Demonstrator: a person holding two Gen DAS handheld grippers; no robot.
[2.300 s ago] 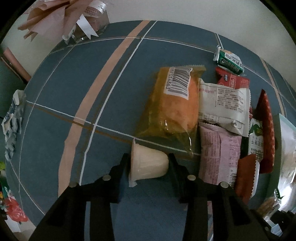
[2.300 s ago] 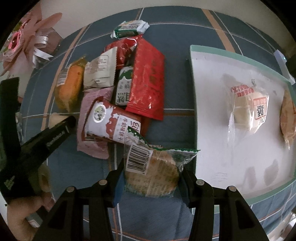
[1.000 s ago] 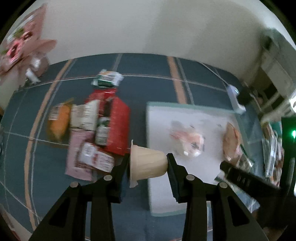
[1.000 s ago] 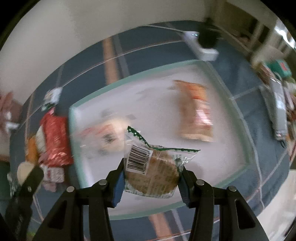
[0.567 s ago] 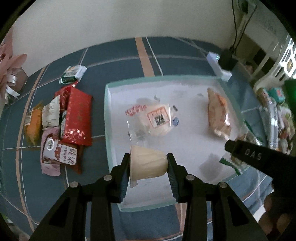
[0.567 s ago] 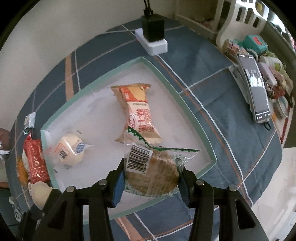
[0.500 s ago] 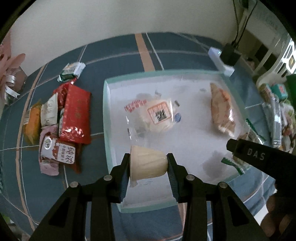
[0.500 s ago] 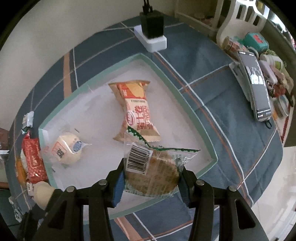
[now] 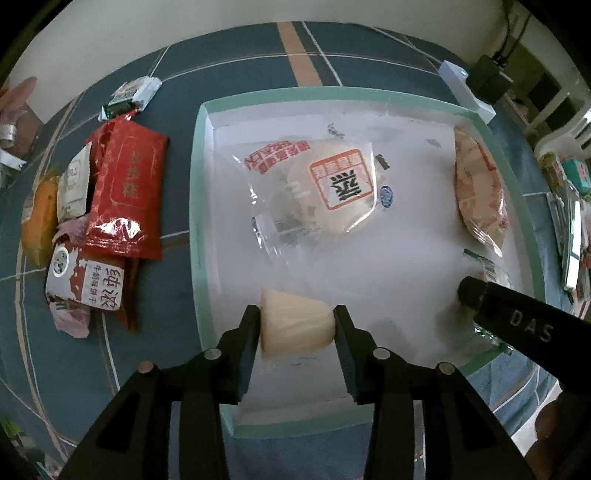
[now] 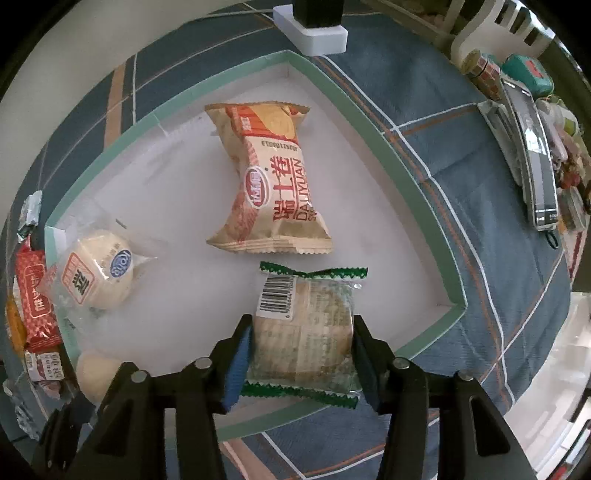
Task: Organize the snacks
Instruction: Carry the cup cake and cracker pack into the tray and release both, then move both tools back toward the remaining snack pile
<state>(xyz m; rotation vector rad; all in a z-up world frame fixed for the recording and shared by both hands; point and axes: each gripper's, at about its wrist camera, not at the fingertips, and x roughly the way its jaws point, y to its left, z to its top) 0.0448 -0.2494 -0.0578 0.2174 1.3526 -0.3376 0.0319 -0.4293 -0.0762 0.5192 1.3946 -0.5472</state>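
A white tray (image 9: 195, 206) with a green rim lies on the blue checked cloth. My left gripper (image 9: 296, 317) is low over the tray's near left part. Its jaws are opening, with the pale jelly cup (image 9: 295, 326) on its side still touching both pads. My right gripper (image 10: 302, 328) is over the tray's near right corner. Its jaws are opening, and the green-edged cookie packet (image 10: 304, 332) lies flat on the tray between the fingers. A wrapped bun (image 9: 332, 192) and a beige and red wafer pack (image 10: 273, 184) also lie in the tray.
A pile of snack packets (image 9: 122, 184) lies on the cloth left of the tray. A white power strip (image 10: 314, 29) with a black plug sits behind the tray. A phone (image 10: 535, 158) and small clutter lie to the right.
Both grippers have come down closer to the tray. The right jaws have spread and the cookie packet has dropped flat onto the tray. The left jaws still hold the jelly cup.
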